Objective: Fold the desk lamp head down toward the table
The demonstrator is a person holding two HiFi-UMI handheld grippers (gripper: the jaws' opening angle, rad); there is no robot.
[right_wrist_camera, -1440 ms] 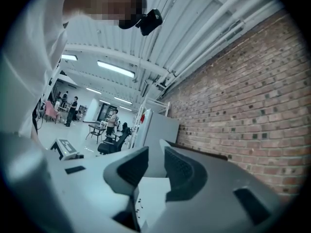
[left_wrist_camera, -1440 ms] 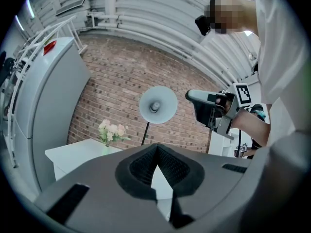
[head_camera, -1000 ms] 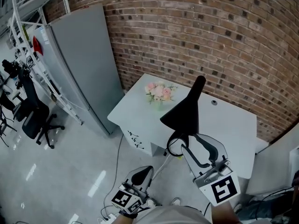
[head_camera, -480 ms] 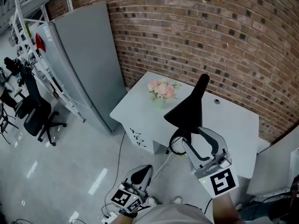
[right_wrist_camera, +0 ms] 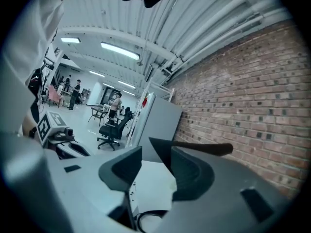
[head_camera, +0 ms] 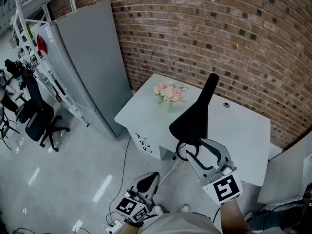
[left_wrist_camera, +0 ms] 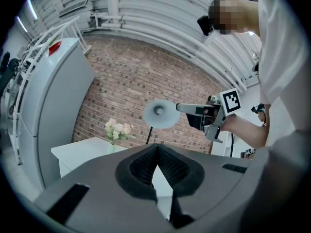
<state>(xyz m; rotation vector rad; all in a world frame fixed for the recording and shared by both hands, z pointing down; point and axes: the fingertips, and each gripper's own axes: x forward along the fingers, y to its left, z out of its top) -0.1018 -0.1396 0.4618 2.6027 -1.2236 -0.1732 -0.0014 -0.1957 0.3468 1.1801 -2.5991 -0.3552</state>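
Observation:
The black desk lamp's cone shade (head_camera: 189, 123) hangs over the white table's (head_camera: 243, 135) near edge, and its arm (head_camera: 209, 89) slants up toward the brick wall. My right gripper (head_camera: 193, 147) sits just under the shade's rim. Its jaws are open and have just been opening. In the right gripper view the shade (right_wrist_camera: 163, 147) and arm (right_wrist_camera: 206, 149) lie beyond the right finger, with nothing between the pads of the right gripper (right_wrist_camera: 153, 159). My left gripper (head_camera: 146, 183) hangs low, away from the table, with its jaws shut and empty. The left gripper view looks past the left gripper (left_wrist_camera: 156, 152) to the shade (left_wrist_camera: 160, 114).
A vase of pink flowers (head_camera: 168, 94) stands at the table's far left corner. A tall grey cabinet (head_camera: 87, 57) stands left of the table, with a white rack and an office chair (head_camera: 36, 121) beyond it. A black cable (head_camera: 181, 154) loops under the lamp.
My right gripper has sunk a little under the shade and its jaws stand wider apart. The left gripper has not moved.

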